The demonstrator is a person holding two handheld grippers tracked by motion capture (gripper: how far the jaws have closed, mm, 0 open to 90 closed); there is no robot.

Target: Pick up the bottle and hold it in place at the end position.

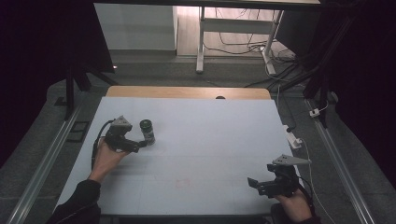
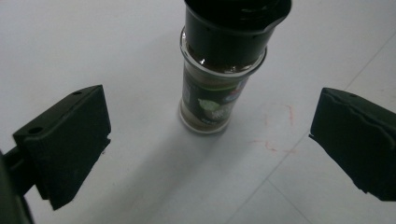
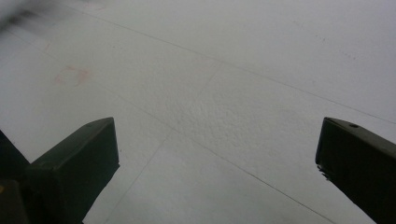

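Observation:
A small spice jar [image 1: 148, 131] with a black cap and a dark label stands upright on the left part of the white table [image 1: 196, 149]. My left gripper [image 1: 140, 144] sits just to its near left, open, jaws aimed at it. In the left gripper view the jar [image 2: 219, 70] stands a little beyond the two wide-apart jaws, touching neither. My right gripper [image 1: 254, 184] hovers near the table's front right corner, open, with only bare table surface between its jaws in the right gripper view.
A faint red mark [image 1: 182, 183] lies on the table toward the front middle. A white power strip [image 1: 293, 138] and cables lie off the right edge. A wooden strip [image 1: 187, 92] borders the far edge. Dark curtains flank both sides.

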